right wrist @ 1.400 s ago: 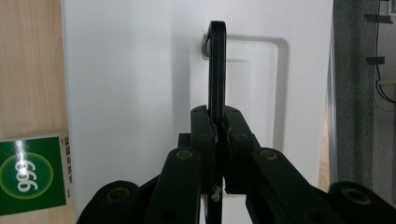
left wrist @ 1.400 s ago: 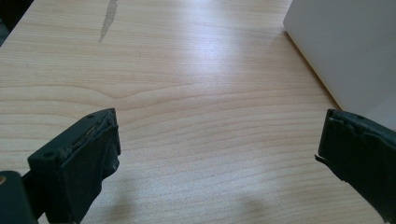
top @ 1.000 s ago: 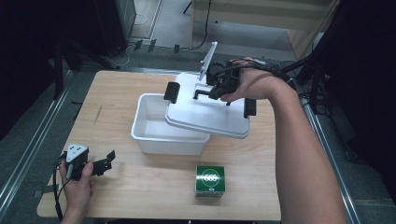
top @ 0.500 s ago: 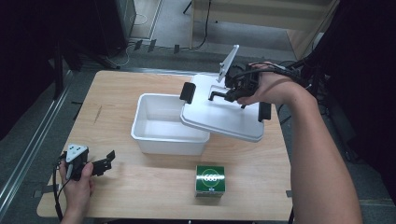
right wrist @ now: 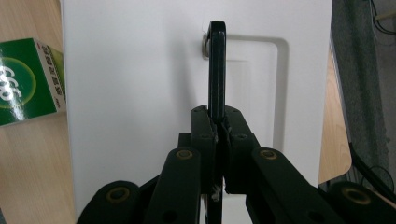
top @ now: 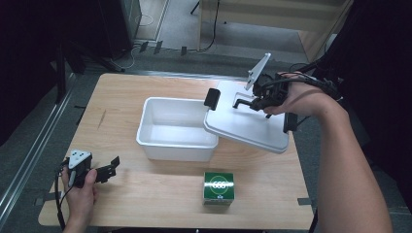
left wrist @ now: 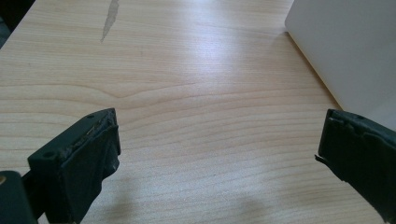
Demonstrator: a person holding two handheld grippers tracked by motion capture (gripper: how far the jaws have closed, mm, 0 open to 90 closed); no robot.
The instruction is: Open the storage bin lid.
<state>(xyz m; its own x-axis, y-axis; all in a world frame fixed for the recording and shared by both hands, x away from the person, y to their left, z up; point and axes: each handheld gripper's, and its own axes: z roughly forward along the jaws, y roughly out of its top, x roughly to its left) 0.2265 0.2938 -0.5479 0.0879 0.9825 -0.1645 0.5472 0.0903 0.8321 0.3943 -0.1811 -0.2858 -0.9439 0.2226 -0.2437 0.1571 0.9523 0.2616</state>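
White rectangular lid (top: 245, 124), flat and glossy, rounded corners, black clips (top: 212, 98) on two opposite edges, black handle (right wrist: 216, 70) standing over a shallow recessed panel. Held tilted in the air, one edge overlapping the right rim of the tub (top: 160, 141), the rest out past it. Right gripper (top: 257, 99) above the lid, jaws clenched on that thin handle. Green box (top: 218, 186) on the tabletop (top: 155, 194), in front of the tub. Left gripper (top: 104, 171) low to the tub's front left, jaws released, wide apart over bare wood.
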